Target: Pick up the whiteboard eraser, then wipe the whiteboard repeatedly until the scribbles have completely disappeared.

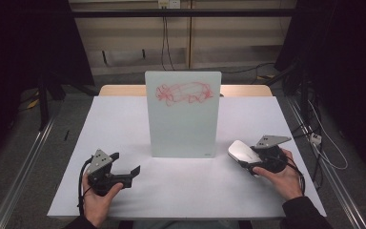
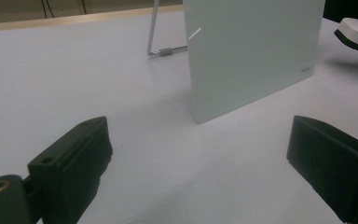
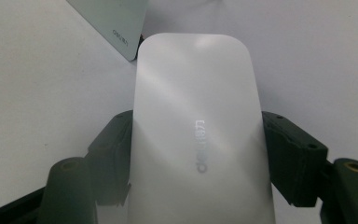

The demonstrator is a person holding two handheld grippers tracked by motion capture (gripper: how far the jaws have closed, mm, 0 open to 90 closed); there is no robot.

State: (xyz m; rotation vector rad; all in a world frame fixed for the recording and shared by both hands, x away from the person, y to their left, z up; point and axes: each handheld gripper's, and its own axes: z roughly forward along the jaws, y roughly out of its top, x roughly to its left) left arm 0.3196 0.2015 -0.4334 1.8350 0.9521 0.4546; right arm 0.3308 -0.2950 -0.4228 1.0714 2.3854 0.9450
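My left gripper (image 1: pixel 125 163) rests on the near-left of the table (image 1: pixel 124 119), its 2 jaws spread wide with nothing between them. In the middle stands the whiteboard (image 1: pixel 183 114), propped upright, a red scribble (image 1: pixel 183 93) near its top. At the near right, just beside the board's lower corner, my right gripper (image 1: pixel 249 160) is clamped on the white eraser (image 1: pixel 240 151). The risk I see: the board only leans on its wire stand (image 2: pixel 156 44), so a hard wipe up high could tip it backward, with my left jaws not bracing it.
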